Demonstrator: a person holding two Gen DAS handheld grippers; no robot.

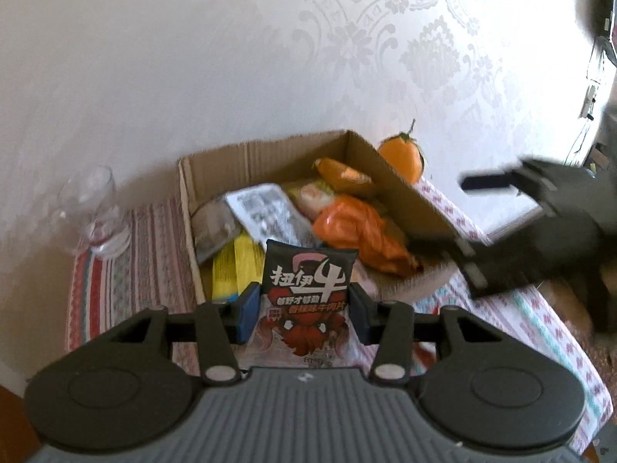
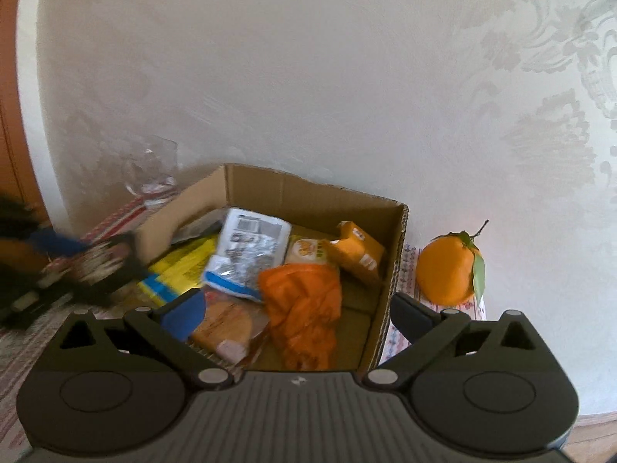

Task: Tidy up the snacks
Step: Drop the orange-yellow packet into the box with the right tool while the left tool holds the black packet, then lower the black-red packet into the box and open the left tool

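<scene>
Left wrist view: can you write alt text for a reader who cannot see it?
The left gripper is shut on a black snack packet, held in front of an open cardboard box of snacks on a patterned cloth. An orange sits behind the box; the right gripper is at the right.

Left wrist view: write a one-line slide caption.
Left gripper holds a black beef-jerky packet before the snack-filled cardboard box; open right gripper beside it.

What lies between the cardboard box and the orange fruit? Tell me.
Only a bare strip of patterned tablecloth separates the cardboard box from the orange fruit, seen in the right wrist view.
</scene>
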